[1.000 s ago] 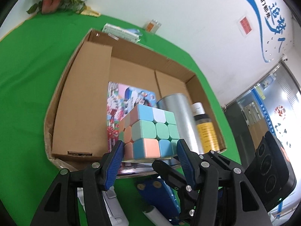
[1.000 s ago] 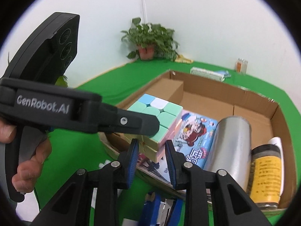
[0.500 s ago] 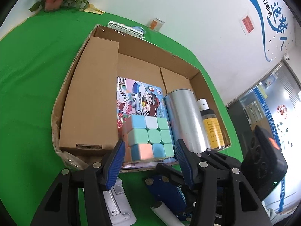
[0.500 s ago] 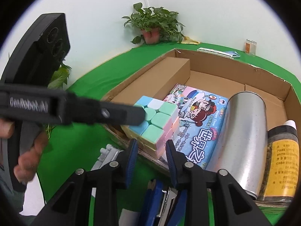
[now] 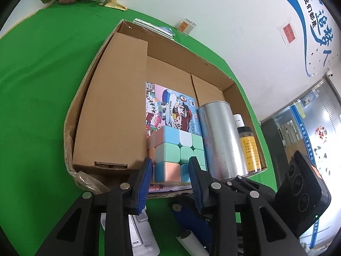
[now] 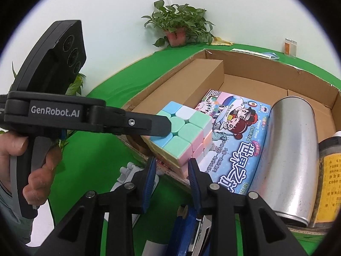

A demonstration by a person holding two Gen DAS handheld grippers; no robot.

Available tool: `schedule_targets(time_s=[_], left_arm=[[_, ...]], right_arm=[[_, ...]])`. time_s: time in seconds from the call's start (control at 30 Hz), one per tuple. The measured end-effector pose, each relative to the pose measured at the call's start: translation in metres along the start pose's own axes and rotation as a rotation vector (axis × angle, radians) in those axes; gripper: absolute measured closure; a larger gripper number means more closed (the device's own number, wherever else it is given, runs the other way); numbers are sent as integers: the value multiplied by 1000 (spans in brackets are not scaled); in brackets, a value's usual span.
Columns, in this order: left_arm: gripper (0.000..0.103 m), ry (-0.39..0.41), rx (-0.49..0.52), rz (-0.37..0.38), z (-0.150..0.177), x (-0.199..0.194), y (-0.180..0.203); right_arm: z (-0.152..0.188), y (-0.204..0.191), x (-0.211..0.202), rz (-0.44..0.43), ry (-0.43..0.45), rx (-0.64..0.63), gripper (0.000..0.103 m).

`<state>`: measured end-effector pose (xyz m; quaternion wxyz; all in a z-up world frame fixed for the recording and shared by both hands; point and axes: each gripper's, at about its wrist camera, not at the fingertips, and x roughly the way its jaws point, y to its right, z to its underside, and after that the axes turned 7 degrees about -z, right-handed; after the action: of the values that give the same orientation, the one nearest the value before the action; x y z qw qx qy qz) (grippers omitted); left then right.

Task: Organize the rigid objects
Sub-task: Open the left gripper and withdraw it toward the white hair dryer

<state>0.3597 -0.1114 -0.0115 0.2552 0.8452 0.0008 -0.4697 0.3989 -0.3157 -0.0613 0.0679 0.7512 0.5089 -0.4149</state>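
Pastel colours fill the middle of the left wrist view: the pastel-tiled puzzle cube [image 5: 178,152] sits in the open brown cardboard box [image 5: 162,49], on top of the cartoon-printed flat package [image 5: 170,106] and just beside the silver metal cylinder [image 5: 219,140]. At lower centre the left gripper [image 5: 170,170] has just been closing its fingers; they now stand narrow and pinch nothing, the cube lying beyond the tips. A long plain cardboard carton [image 5: 113,111] lies at the left of the box, and a yellow-labelled bottle [image 5: 248,147] lies at the right, past the cylinder.

Over to the right wrist view: the cube [image 6: 183,136] is mid-frame, with the left gripper's black finger [image 6: 153,124] reaching in from the left at the cube's top edge. The right gripper [image 6: 171,170], bottom centre, has its fingers drawn close on nothing. A blue stapler-like tool [image 6: 187,228] waits below on the green cloth surface [image 6: 102,166].

So the cube looks placed, and this step looks finished. Next up, probably: back off, spread the fingers wide and fetch a loose item from outside the box.
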Motion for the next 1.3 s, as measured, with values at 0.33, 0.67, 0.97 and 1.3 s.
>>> schedule_targets(time_s=[0.33,0.67,0.97,1.3], left_arm=[[68,-9,-2,-24,9,-6,5],[57,99,77,-144,26,-30,20],[0,409,201,-267,91,-93,59],[0,340,93,-194,149,-80,58]], right_arm=[[25,-12,-46,192,72,77,17],[51,-25,-69,273,83,110,17],[66,-26,-93,374,126,138,15],[101,-33,-107,370,137,121,15]])
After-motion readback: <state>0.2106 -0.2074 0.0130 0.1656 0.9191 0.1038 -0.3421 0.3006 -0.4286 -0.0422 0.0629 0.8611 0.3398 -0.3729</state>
